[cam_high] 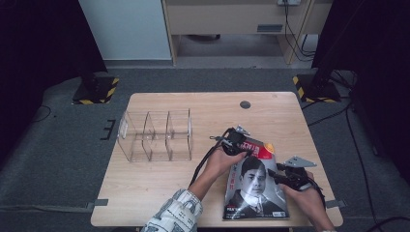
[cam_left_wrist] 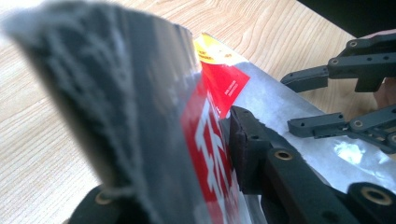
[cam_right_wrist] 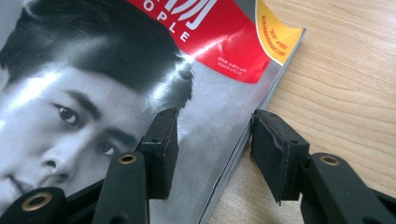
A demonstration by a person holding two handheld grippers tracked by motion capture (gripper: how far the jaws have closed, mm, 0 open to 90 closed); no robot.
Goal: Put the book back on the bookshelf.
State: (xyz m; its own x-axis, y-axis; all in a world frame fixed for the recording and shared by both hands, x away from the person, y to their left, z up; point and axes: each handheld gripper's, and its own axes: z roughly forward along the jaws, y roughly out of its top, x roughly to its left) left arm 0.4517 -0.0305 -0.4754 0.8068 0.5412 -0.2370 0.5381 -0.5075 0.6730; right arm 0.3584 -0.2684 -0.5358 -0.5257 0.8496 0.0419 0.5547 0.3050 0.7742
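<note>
Empty clear organizer [cam_high: 154, 136] beside magazine [cam_high: 254, 186] on table [cam_high: 145, 193].

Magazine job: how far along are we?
Done: the left gripper is clamped on the magazine at its top edge, by the red title band. In hand: the right gripper straddles the magazine's side edge, jaws apart, not gripping. Left: probably moving it to the clear rack; the magazine lies on the table.

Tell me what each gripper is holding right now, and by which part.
The left gripper pinches the glossy red-and-grey magazine at its top edge, lifting it. The right gripper holds nothing; its jaws stand open astride the magazine's right edge.
</note>
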